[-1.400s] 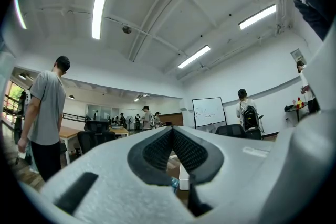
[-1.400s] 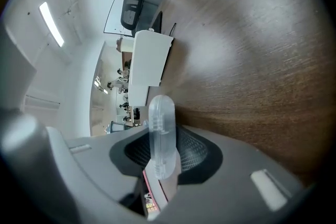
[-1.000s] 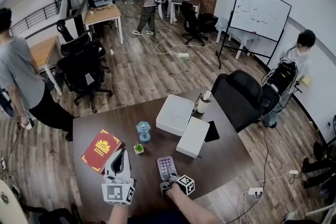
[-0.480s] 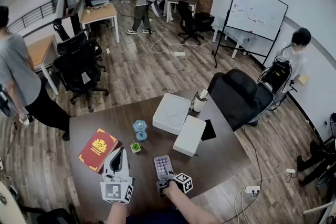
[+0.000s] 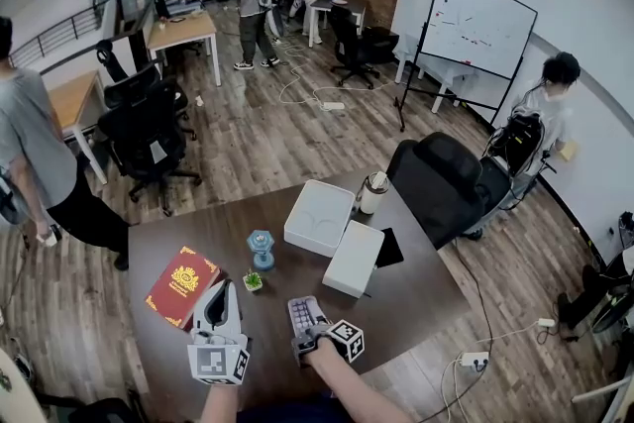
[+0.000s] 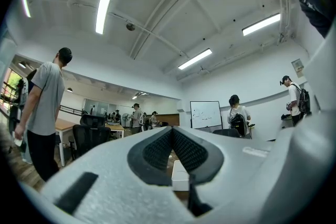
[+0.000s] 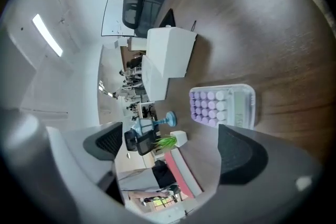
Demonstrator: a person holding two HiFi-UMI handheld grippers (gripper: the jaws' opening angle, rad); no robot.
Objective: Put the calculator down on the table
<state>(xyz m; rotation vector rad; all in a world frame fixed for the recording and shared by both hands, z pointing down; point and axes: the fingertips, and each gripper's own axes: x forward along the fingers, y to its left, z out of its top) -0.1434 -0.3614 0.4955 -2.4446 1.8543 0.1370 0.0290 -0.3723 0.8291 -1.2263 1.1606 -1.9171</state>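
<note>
Clearance is the need now: the right gripper [image 7: 168, 147], whose jaws have just been opening and stand wide with nothing between them, should lift straight off (no sideways drag), leaving the calculator [image 7: 223, 106] flat on the table [image 5: 416, 302]. It lies keys-up just ahead of that gripper, long axis running away from the person, display end nearest. The left gripper [image 6: 172, 149] is closed and empty.

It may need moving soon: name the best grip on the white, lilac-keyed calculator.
Probably across the long edges of the white, lilac-keyed calculator, coming down from above: it lies flat and thin on the brown table, and its narrower width suits a pinch.
</note>
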